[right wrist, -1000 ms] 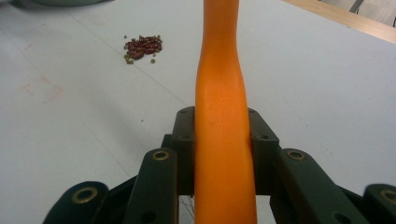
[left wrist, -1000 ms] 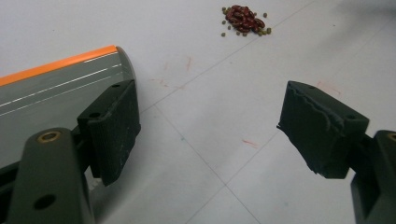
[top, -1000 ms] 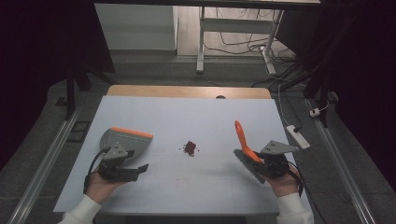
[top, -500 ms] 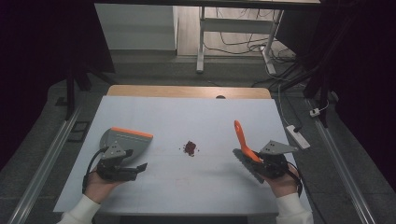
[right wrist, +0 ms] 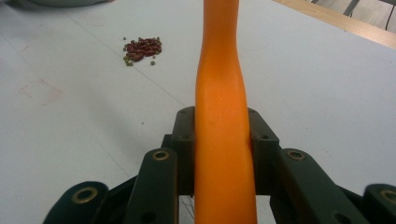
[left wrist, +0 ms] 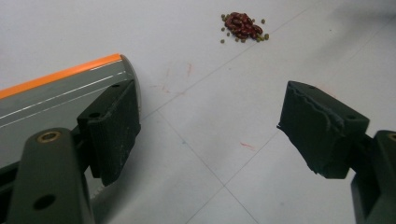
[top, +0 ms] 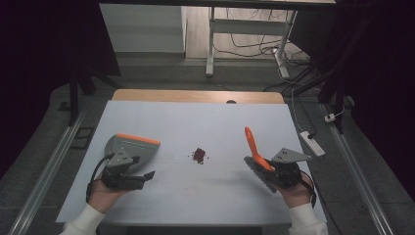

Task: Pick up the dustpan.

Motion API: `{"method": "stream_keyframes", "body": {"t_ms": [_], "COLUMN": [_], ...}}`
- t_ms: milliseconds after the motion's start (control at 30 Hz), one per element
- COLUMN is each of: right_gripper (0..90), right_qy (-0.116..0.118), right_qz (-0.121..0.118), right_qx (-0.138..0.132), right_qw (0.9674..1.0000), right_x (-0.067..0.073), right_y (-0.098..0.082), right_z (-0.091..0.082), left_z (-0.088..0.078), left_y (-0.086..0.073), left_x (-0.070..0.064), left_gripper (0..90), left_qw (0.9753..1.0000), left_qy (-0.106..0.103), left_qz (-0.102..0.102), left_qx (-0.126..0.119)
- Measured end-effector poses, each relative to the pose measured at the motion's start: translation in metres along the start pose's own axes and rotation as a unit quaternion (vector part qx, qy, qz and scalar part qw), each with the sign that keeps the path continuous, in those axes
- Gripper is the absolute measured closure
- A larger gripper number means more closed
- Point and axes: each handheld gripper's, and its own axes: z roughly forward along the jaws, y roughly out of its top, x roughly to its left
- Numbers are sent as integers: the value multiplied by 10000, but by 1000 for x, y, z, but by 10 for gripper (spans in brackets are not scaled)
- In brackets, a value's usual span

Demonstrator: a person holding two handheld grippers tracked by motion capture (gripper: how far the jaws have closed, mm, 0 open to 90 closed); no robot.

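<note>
Your brush (top: 255,151) has an orange handle and a dark bristle head. It sits near the table's (top: 205,117) right edge, toward the front, with the handle tilted up and pointing at the far edge. In the right gripper view the handle (right wrist: 223,116) runs straight up the middle, clamped on both sides.

Your dustpan (top: 132,147) is grey with an orange lip. It lies flat near the left edge, toward the front, with the lip on its far side.

The beans (top: 198,154) form a small dark red pile with a few green strays, about mid-table between brush and dustpan, well apart from both.
</note>
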Motion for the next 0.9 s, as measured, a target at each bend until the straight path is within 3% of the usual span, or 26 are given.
{"method": "stream_keyframes", "body": {"t_ms": [267,433,533,900], "right_gripper": [704,704,704,704], "right_qy": [93,106,108,-19], "right_qz": [-4,-43,-46,18], "right_qx": [-107,-101,-115,-49], "right_qw": [9999,9999,9999,10000], "right_x": [1,2,1,-2], "right_y": [2,2,2,-1], "right_z": [-1,0,-1,-2], "left_z": [-13,-21,-24,-48], "left_y": [16,24,22,17], "left_x": [2,3,5,26], "left_gripper": [203,211,203,179], "left_qw": [9996,9979,9978,9930], "left_qy": [180,600,591,958], "left_qz": [-91,-127,-159,-624], "left_qx": [184,223,252,300]}}
